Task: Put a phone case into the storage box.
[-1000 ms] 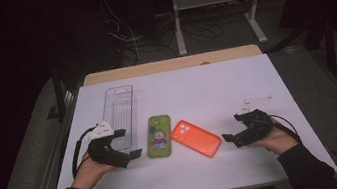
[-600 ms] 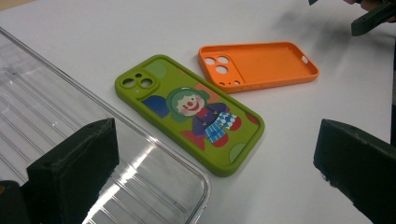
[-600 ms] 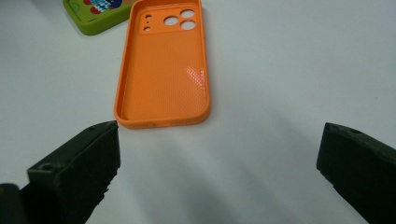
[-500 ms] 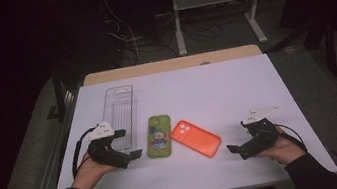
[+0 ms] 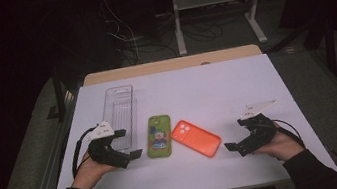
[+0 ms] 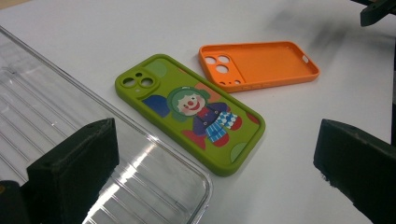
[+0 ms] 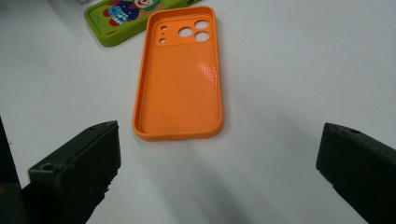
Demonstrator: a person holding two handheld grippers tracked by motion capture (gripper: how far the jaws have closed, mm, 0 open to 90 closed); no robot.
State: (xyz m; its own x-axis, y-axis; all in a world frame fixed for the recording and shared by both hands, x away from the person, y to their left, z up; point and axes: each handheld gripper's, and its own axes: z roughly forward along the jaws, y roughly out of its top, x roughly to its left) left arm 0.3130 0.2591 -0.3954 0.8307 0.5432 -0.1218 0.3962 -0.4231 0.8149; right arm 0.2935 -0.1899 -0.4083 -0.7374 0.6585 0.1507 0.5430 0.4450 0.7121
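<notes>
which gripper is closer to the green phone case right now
Left. The left gripper sits just beside the green phone case, jaws open toward it. The right gripper is on the far side of the orange case, which lies between them.

Three things lie flat on the counter (image 5: pixel 236 89), in a row across its near half. Far left: ribbed tray (image 5: pixel 121 116), long axis running near to far, reaching farther back than the others. Just right of it: clown phone case (image 5: pixel 158 136), apart from the tray, same near-far heading. Right again: empty phone case (image 5: pixel 196 138), open side up, angled, its camera end just beside the clown case, not touching. Left gripper (image 5: pixel 126 157) near the tray's near end, left of the clown case. Right gripper (image 5: pixel 235 147) just right of the empty case's near corner.
</notes>
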